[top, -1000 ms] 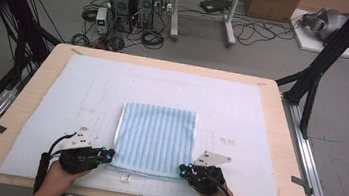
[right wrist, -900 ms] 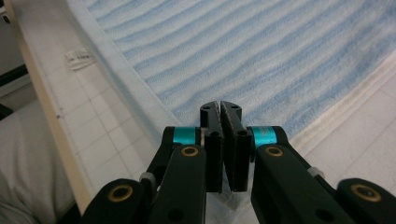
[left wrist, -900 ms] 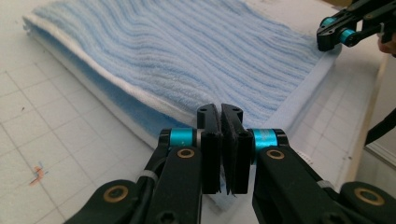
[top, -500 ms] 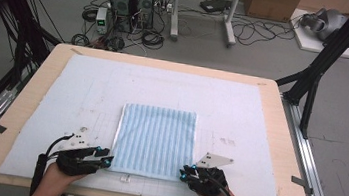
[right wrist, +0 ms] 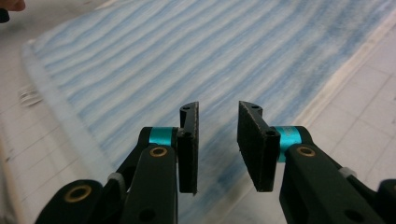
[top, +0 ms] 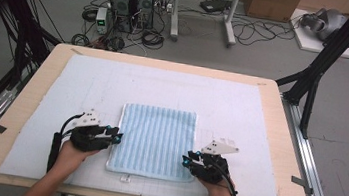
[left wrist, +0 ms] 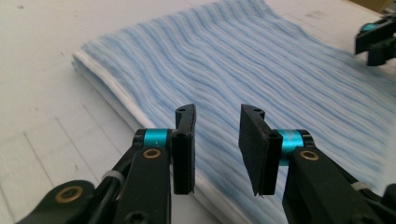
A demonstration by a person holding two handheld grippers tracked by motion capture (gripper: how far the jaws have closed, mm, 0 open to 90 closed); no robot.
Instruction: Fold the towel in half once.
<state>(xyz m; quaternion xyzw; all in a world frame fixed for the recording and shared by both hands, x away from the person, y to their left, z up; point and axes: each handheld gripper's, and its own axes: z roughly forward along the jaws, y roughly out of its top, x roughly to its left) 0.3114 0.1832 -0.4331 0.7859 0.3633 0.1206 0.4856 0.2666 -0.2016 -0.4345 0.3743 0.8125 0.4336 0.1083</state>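
A folded blue-and-white striped towel point(top: 155, 138) lies flat on the white mat point(top: 164, 86) near the table's front. My left gripper point(top: 118, 135) rests at the towel's left edge, pointing right across it. Its jaws point(left wrist: 217, 109) stand open over the towel point(left wrist: 243, 56) with nothing between the pads; they have just opened from shut, then narrowed slightly. My right gripper point(top: 185, 159) sits at the towel's near right corner, pointing left. It is open point(right wrist: 218, 106) above the striped cloth point(right wrist: 163, 56), its jaws having just been opening with nothing gripped. The right gripper point(left wrist: 378, 39) also appears far off across the towel.
The mat covers most of the wooden table point(top: 25, 105). Black frame struts point(top: 315, 80) rise at both sides. Computer towers point(top: 131, 2) and cables sit on the floor beyond the far edge. A small label point(top: 126, 177) sticks out from the towel's near hem.
My left gripper has slid away from the near left corner, farther up the towel's left edge. The right gripper has shifted slightly forward. The towel lies as before.
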